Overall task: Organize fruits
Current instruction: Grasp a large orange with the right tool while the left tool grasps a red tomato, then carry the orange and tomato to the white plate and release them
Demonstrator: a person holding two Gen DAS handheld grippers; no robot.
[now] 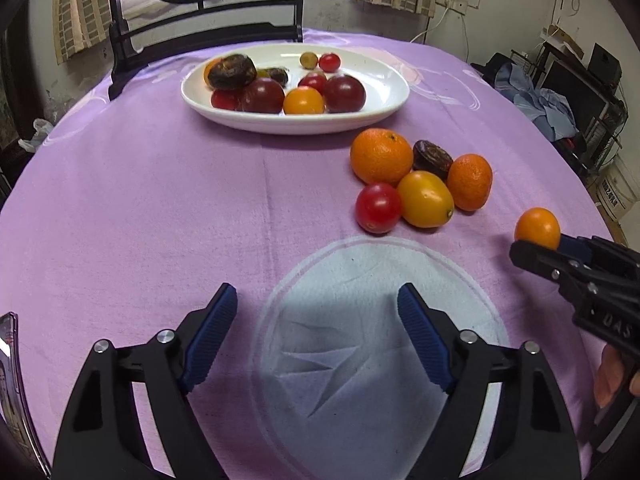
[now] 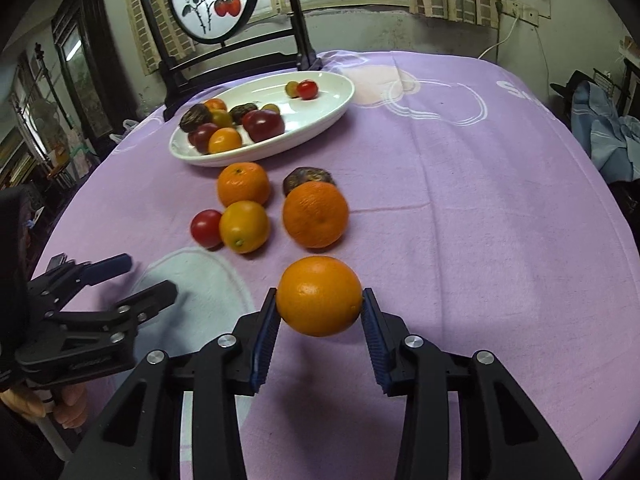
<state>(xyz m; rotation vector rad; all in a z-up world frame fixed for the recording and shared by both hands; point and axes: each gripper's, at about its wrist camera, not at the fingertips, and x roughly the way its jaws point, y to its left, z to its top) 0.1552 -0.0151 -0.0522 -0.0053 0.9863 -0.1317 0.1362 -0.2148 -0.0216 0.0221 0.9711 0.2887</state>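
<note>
My right gripper (image 2: pixel 319 300) is shut on an orange kumquat (image 2: pixel 319 295) and holds it just above the purple cloth; it also shows in the left wrist view (image 1: pixel 537 227). My left gripper (image 1: pixel 316 300) is open and empty over a pale oval patch (image 1: pixel 360 320) of the cloth. A loose pile lies on the cloth: two mandarins (image 1: pixel 381 155) (image 1: pixel 469 182), a yellow tomato (image 1: pixel 425 199), a red cherry tomato (image 1: pixel 378 207) and a dark fruit (image 1: pixel 432 157). A white oval plate (image 1: pixel 384 76) at the back holds several tomatoes and dark fruits.
A black wooden stand with a round painted panel (image 2: pixel 214 0) stands behind the plate. The table's right edge drops off toward clothes and shelves (image 1: pixel 560 100). My left gripper also shows in the right wrist view (image 2: pixel 136 280), at the left.
</note>
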